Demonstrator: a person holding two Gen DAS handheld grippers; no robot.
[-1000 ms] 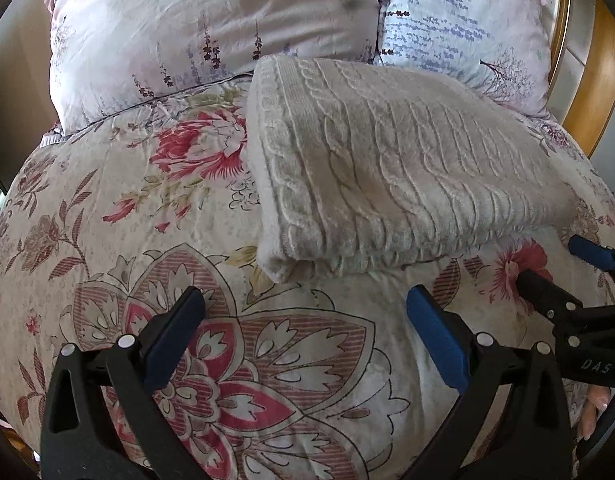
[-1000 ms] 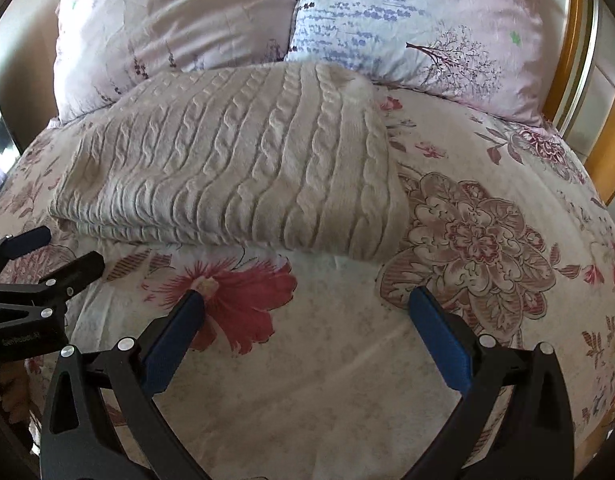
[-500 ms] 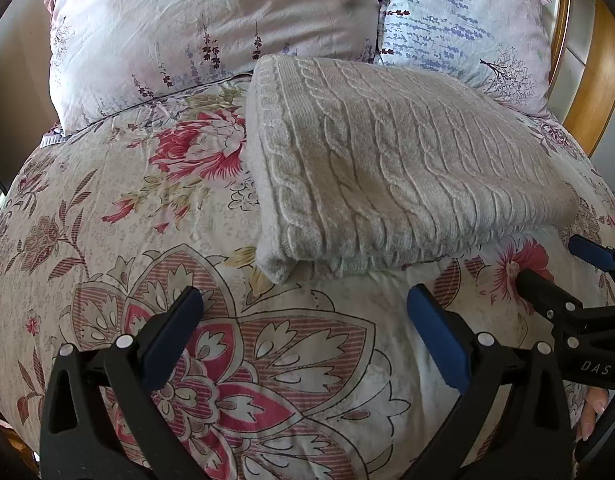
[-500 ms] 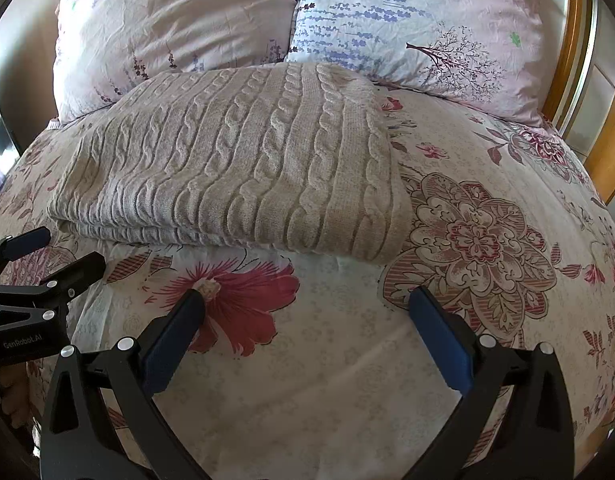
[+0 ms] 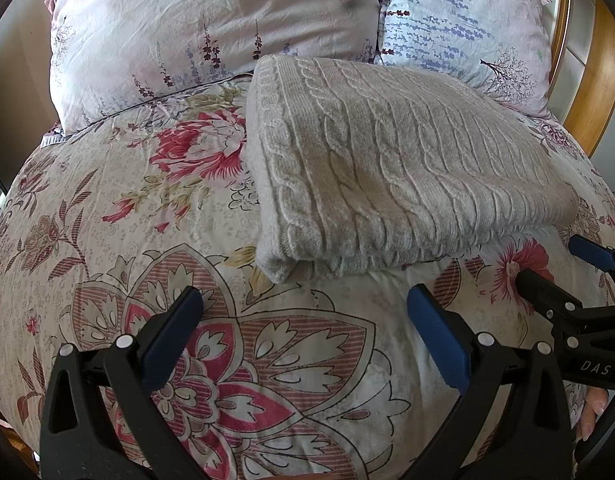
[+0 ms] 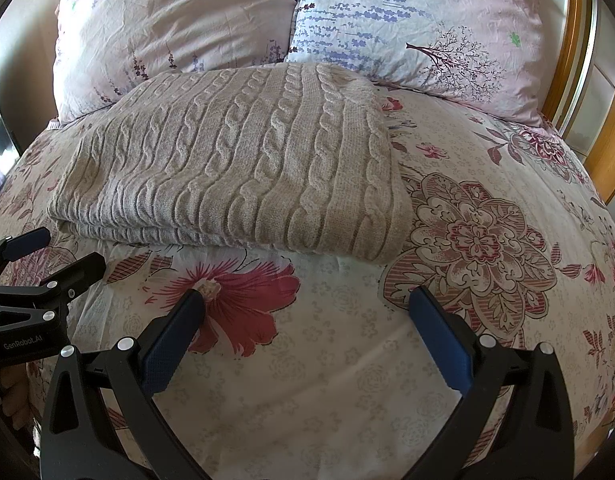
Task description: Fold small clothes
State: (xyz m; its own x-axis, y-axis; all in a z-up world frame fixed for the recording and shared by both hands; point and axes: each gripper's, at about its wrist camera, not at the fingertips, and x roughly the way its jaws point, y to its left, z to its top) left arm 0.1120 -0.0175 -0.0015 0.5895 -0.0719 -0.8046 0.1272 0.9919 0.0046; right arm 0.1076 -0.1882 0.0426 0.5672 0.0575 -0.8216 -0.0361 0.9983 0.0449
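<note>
The cable-knit sweater (image 5: 395,176) is lying on the floral duvet (image 5: 155,208) as a compact rectangle of stacked layers, with a rounded fold showing at its near left corner in the left wrist view and at least 2 layer edges showing along its near side in the right wrist view. From this shape the folding is judged to be largely or fully done; no sleeve or loose hem is being seen outside the rectangle. Whether 1 more fold is intended cannot be told. No other garment is being shown in either view, so what is left of the task cannot be judged beyond this piece.

The sweater is resting in the middle of the bed, its far edge close to the 2 pillows (image 6: 179,28), and the wooden headboard (image 6: 603,128) is being seen at the far right.

The left gripper (image 5: 303,332) is being held with its jaws wide and empty, just near of the sweater's near left corner and apart from it. The right gripper (image 6: 307,328) is likewise being held wide and empty, near of the sweater's near right part, with a strip of bare duvet between its fingertips and the knit. Nothing is being gripped by either tool.
</note>
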